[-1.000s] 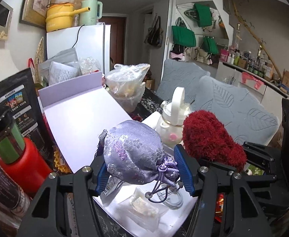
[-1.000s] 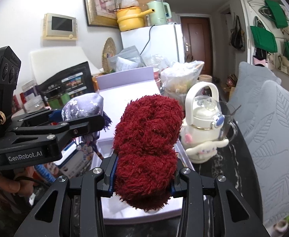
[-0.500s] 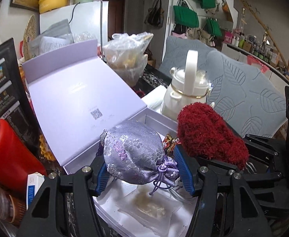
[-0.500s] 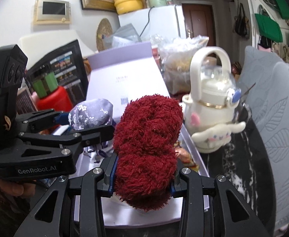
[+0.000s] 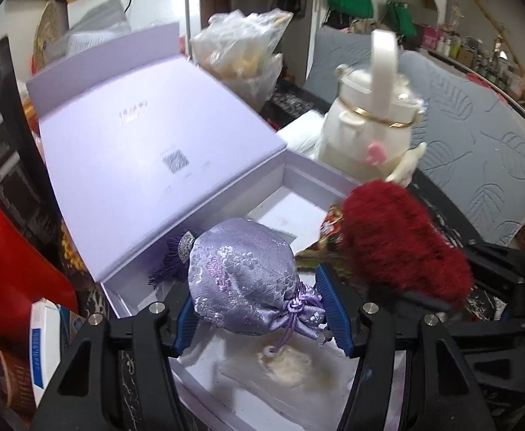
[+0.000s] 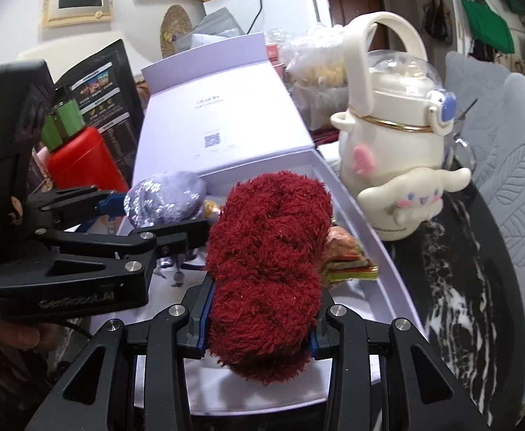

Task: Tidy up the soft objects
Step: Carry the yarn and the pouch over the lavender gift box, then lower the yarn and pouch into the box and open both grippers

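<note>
My left gripper [image 5: 258, 319] is shut on a lilac brocade drawstring pouch [image 5: 244, 280] and holds it just above the open lilac gift box [image 5: 298, 176]. My right gripper [image 6: 258, 330] is shut on a fuzzy dark red bundle [image 6: 266, 251], also over the box [image 6: 366, 237]. The red bundle shows right of the pouch in the left wrist view [image 5: 402, 244]. The pouch and left gripper show in the right wrist view [image 6: 165, 201]. A colourful brocade item [image 6: 348, 258] lies in the box under the red bundle. A clear packet [image 5: 291, 362] lies on the box floor.
The box lid [image 5: 144, 151] stands open at the back left. A white character kettle bottle [image 6: 395, 143] stands right of the box. A red bottle [image 6: 79, 158] and a black packet [image 6: 108, 86] are on the left. A plastic bag [image 5: 240, 54] sits behind.
Both grippers have moved down and forward over the open box, each still holding its soft item. The box interior now shows below them.
</note>
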